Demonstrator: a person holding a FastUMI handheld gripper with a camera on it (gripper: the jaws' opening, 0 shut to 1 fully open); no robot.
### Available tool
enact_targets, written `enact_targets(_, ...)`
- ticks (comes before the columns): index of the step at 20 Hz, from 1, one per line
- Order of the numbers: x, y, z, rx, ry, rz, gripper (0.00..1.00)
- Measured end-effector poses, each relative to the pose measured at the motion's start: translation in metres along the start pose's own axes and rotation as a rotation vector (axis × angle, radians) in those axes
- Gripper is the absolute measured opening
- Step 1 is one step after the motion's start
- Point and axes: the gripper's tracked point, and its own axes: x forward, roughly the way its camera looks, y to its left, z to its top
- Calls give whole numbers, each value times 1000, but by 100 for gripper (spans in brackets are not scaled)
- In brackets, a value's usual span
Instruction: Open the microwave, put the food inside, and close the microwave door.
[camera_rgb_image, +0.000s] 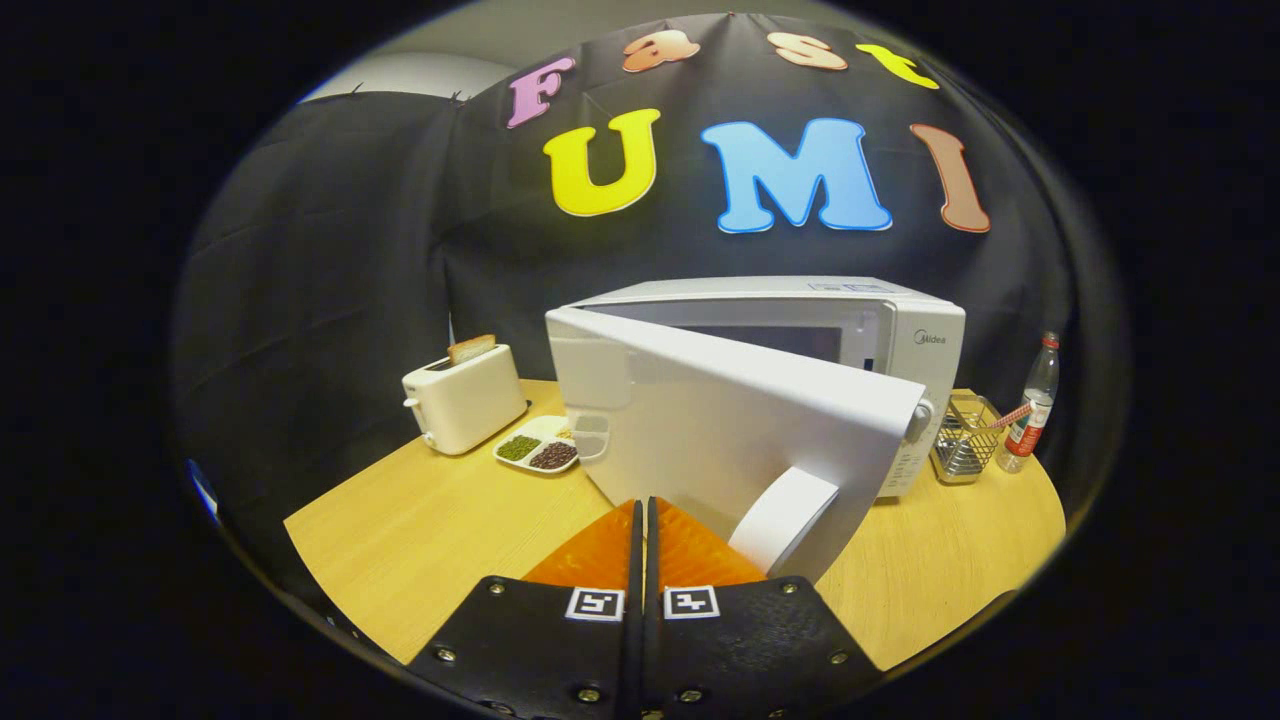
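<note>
On the wooden bench (420, 560), the white microwave (900, 340) is sitting square in the middle, and its door (720, 420) is standing partly open, swinging out toward the camera with its outer face turned this way. The door's curved white handle (785, 518) is hanging just ahead of the claw (642, 520) and slightly to its right. The claw's two fingers (600, 550) are lying pressed together with only a thin line between them, clenched on nothing, their tips pointing at the lower edge of the door; whether they are touching it is hard to tell.

Over to the left of the microwave, a divided white tray of food (540, 447) is resting on the bench, one section holding green bits and another holding dark brownish ones, with a paler section behind. The tray is lying just beside the hinge side of the door, outside the microwave. Farther left, a white toaster (465, 400) is standing with a slice of toast (471, 348) poking up from its slot.

To the right of the microwave, a small wire basket (965, 440) is sitting near the control panel, and a clear bottle with a red cap and label (1032, 405) is standing upright just beyond the basket.
</note>
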Motion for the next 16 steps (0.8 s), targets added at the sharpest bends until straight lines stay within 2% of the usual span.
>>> enact_targets(5,26,-37,13,10,-14,-79,1)
enact_targets(16,81,-91,41,61,-34,-188,1)
